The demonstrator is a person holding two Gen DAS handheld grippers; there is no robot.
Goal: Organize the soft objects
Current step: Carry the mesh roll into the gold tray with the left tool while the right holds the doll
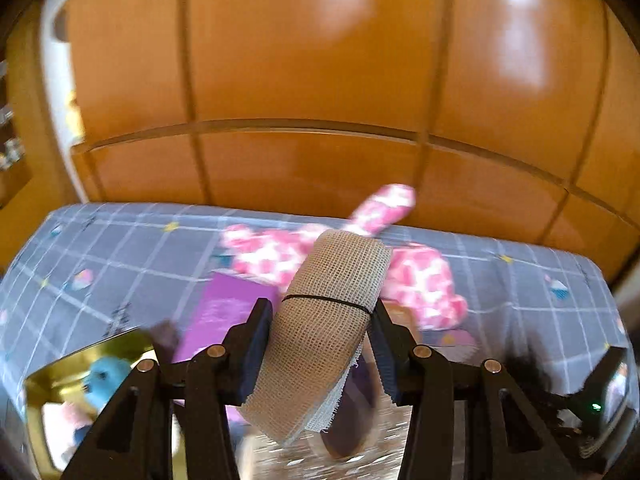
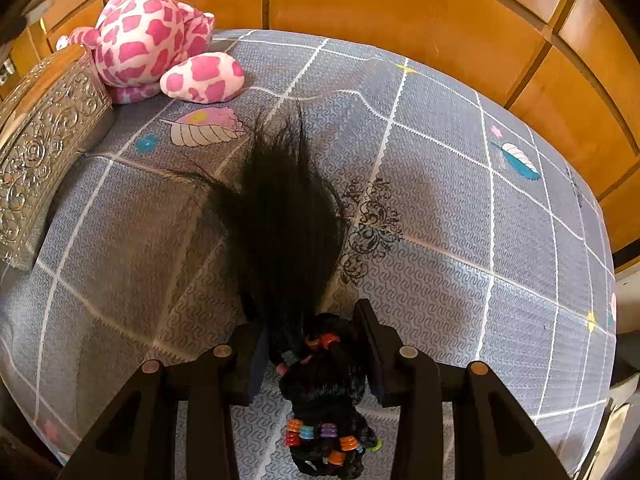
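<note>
— Grey checked bed (image 2: 440,200) below: where's your gauze roll (image 1: 328,320)?
— Pinched in your left claw (image 1: 320,320), above the gold tin (image 1: 60,384). Right claw (image 2: 316,344) clamps the black hairpiece (image 2: 288,220). Lower gently.

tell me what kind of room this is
Probably a bedroom: a bed under a grey patterned sheet, glossy wooden wardrobe doors right behind it, and a pink-and-white plush toy lying on the bed.
</note>
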